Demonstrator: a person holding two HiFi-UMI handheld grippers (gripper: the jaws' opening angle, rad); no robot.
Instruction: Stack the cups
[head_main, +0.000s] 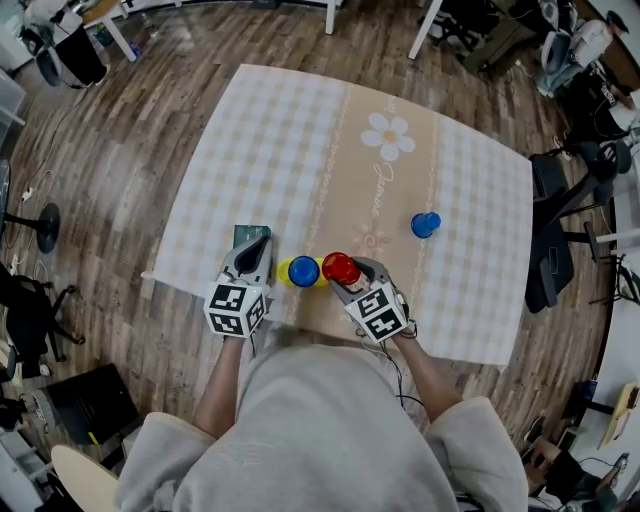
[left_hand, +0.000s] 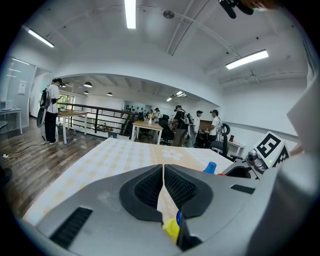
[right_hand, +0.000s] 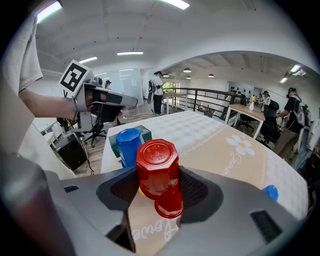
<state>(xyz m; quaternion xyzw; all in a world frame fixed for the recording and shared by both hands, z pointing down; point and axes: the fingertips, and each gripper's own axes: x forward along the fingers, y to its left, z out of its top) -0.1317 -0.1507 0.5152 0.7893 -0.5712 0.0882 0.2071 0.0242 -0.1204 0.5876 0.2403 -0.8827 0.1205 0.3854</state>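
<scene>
Red cup (right_hand: 157, 162) clamped in right claw (right_hand: 162, 189) — left claw (left_hand: 163, 176) closed, empty.

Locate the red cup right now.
Head view, by the table's near edge: red cup is clamped in the right gripper, immediately right of the nearer blue cup and the yellow cup.

The head view looks steeply down on the table (head_main: 300, 140), with both grippers near 6 o'clock. The left gripper (head_main: 264, 242) view sits low, facing 1 o'clock. The right gripper (head_main: 343, 270) view, close behind its red cup (right_hand: 157, 165), faces 11 o'clock. All share the far blue cup (head_main: 425, 224).
</scene>
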